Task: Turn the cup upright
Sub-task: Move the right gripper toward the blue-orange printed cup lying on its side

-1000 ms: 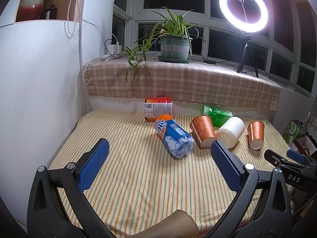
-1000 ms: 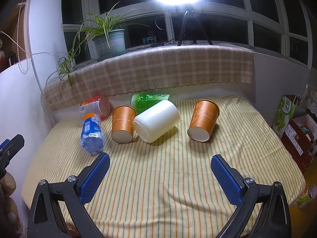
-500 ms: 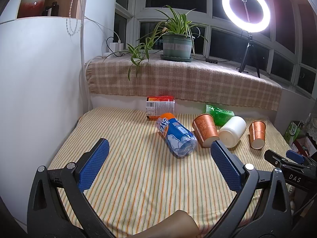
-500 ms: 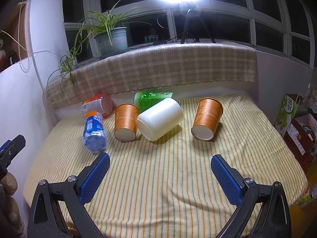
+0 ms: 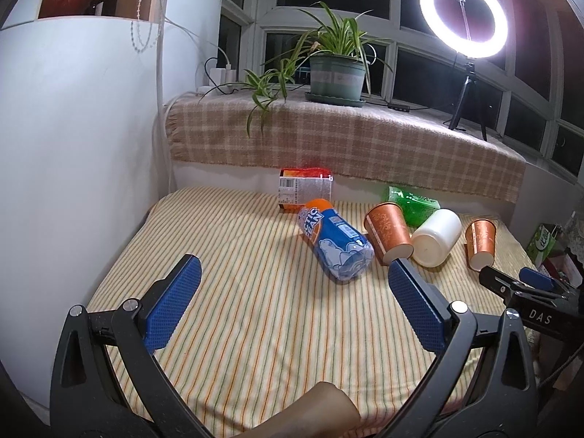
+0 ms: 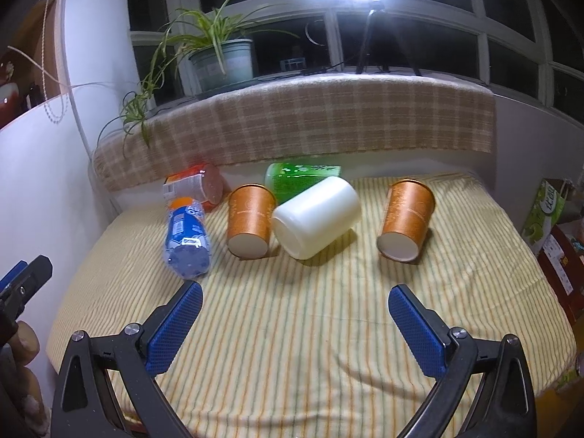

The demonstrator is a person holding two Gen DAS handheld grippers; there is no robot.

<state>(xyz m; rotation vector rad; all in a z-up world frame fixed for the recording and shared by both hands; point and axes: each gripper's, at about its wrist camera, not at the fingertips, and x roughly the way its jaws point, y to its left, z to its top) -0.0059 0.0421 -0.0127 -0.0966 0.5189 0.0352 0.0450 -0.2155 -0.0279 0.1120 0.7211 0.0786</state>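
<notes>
Two orange paper cups lie on their sides on the striped cloth, bases toward me: one (image 6: 251, 219) left of a white cup (image 6: 317, 216), one (image 6: 407, 219) to the right. The white cup also lies on its side. In the left wrist view the same cups show as the orange cup (image 5: 388, 231), the white cup (image 5: 436, 237) and the far orange cup (image 5: 481, 242). My left gripper (image 5: 292, 308) is open and empty, short of the bottle. My right gripper (image 6: 295, 325) is open and empty, short of the cups.
A blue-labelled bottle (image 6: 188, 241) lies left of the cups. An orange packet (image 6: 195, 186) and a green packet (image 6: 299, 179) lie at the back. A plaid-covered ledge (image 6: 292, 124) holds a potted plant (image 6: 219, 58) and a ring light. A white wall (image 5: 73, 146) stands at left.
Both grippers have tilted or drawn slightly, so the cups sit a little lower and nearer in view. The cups and bottle have not moved. Both grippers stay open.
</notes>
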